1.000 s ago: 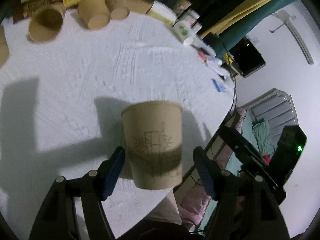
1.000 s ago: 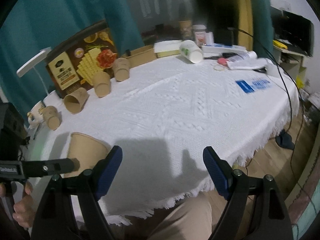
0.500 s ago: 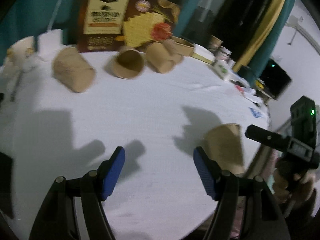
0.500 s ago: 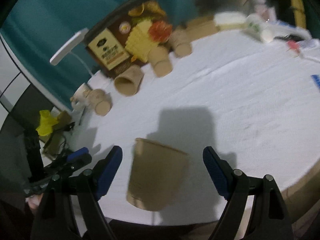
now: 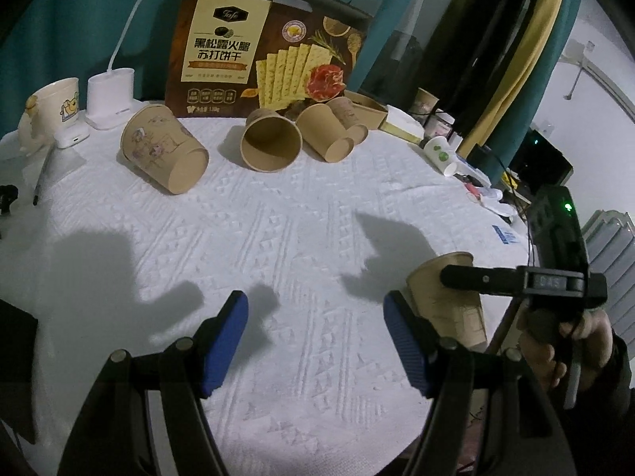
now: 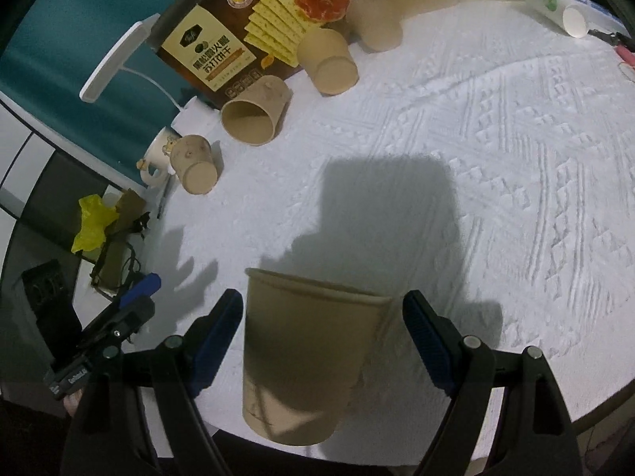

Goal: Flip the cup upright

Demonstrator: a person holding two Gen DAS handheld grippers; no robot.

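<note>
Both views are dim and bluish, with grainy noise in the dark corners. Light falls from above and behind, throwing hard-edged dark shadows onto the white tablecloth (image 5: pixel 278 218). The shadow beyond the paper cup (image 6: pixel 305 361) is broad and blocky. Strong fisheye bending curves the table edge, and black vignetting rings each frame. The cracker box (image 5: pixel 262 51) reads sharply; the cup nearby looks soft.

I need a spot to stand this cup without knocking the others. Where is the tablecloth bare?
The middle of the white tablecloth is bare, between the held paper cup and the tipped cups along the cracker box. That far edge is crowded, as is the right rim by the white cup.
</note>
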